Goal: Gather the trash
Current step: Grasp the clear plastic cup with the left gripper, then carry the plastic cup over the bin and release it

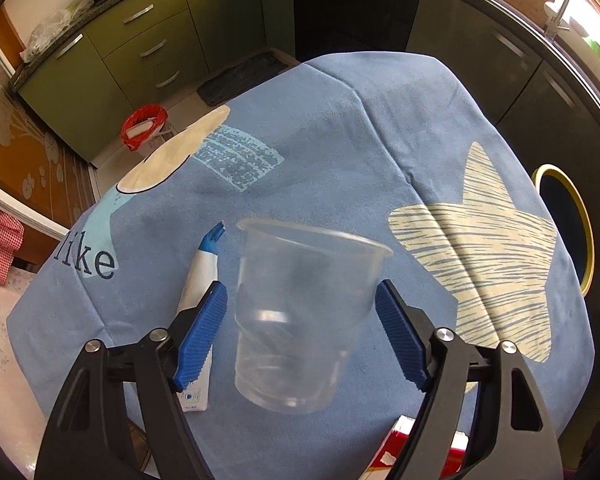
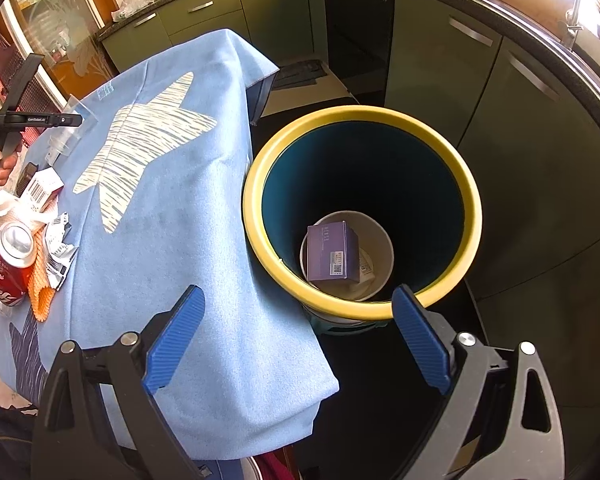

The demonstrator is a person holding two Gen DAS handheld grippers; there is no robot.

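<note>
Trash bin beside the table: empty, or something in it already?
Not empty. The bin holds a purple box lying in a white tub.

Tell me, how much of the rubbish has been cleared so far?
Done: a purple box and a paper cup lie in the yellow-rimmed bin. In hand: the left gripper brackets a clear plastic cup; contact is unclear. The right gripper is open, empty. Left: a tube, red can, crumpled wrappers and small carton on the table.

A white tube [image 1: 198, 280] lies partly hidden behind the left tool's [image 1: 300, 312] blue pad; a red carton [image 1: 396, 452] is cut off at the frame's bottom; the bin's [image 2: 260, 184] cup [image 2: 380, 248] shows only in part beneath a purple box [image 2: 332, 252].
</note>
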